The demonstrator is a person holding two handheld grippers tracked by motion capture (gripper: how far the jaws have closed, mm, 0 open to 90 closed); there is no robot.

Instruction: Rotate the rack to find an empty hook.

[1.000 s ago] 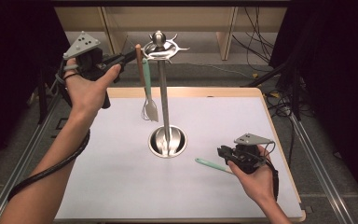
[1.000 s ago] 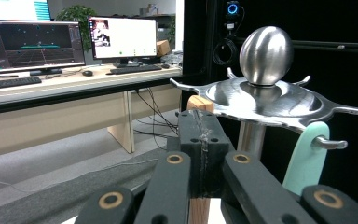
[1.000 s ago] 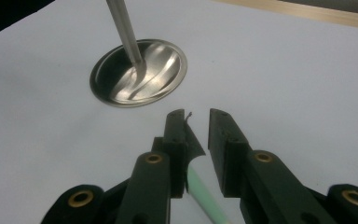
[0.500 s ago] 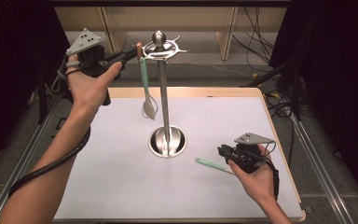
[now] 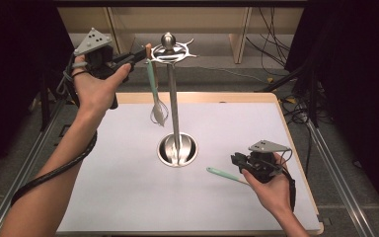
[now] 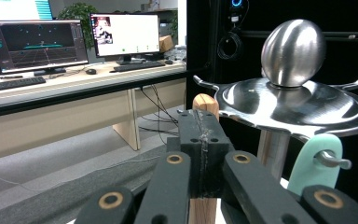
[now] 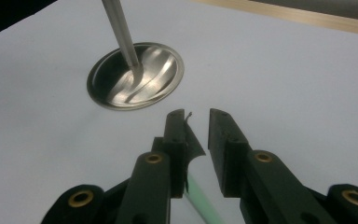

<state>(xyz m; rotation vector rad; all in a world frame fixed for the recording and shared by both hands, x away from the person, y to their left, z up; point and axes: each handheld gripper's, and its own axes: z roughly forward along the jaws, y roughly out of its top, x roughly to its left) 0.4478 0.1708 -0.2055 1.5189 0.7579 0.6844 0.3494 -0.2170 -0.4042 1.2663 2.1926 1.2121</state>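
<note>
Nearest the person, the right gripper rests low over the white table mat, its 2 black jaws apart with a visible gap between them in the right gripper view. A slim mint-green utensil handle lies flat on the mat and runs in under those jaws; whether the pads touch it I cannot tell.

Just beyond, at the middle of the mat, stands the polished steel utensil stand: a round dished base, a thin upright pole, and a hooked disc with a ball knob on top.

Farther back, raised beside the top of the stand, the left gripper has its jaws pressed together on a wooden handle tip. Beneath it hangs a whisk with a mint-green handle, wire end down above the mat. In the left gripper view, 1 hook of the disc passes through a mint-green handle loop.
</note>
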